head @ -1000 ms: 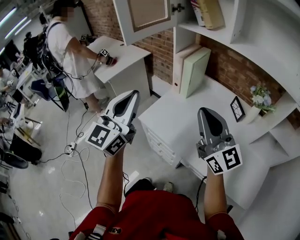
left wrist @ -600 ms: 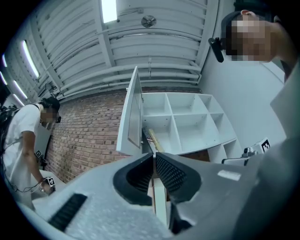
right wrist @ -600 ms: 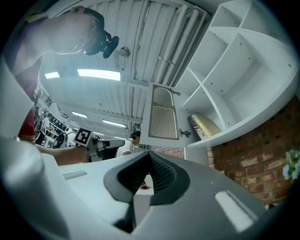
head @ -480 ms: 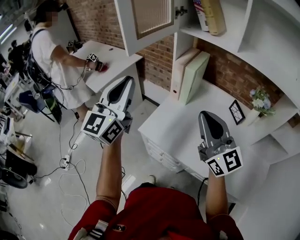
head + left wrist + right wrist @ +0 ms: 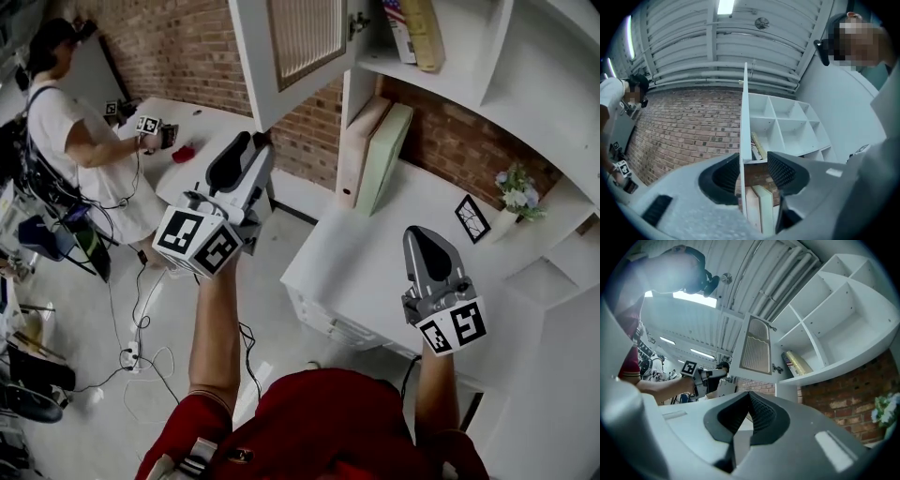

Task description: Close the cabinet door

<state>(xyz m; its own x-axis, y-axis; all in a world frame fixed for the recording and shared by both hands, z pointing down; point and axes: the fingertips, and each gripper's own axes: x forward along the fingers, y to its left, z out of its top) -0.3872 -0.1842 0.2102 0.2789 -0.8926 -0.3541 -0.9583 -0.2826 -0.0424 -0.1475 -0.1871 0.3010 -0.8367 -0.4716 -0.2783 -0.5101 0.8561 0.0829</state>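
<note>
left claw [image 5: 753, 163]: jaws opening, cabinet door [image 5: 746, 112] edge between them | right claw [image 5: 749, 414]: jaws closed together, door above, ahead

Right of the door [image 5: 298, 42], books [image 5: 412, 28] lie on a shelf [image 5: 441, 80]; below it, binders [image 5: 375, 150] stand on the desk [image 5: 366, 272]; left of it, a person [image 5: 66, 131] stands at a table [image 5: 211, 122].

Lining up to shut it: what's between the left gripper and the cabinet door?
Nothing. In the left gripper view the edge of the cabinet door shows in the gap between the opening jaws of the left gripper, with nothing in front of it.
</note>
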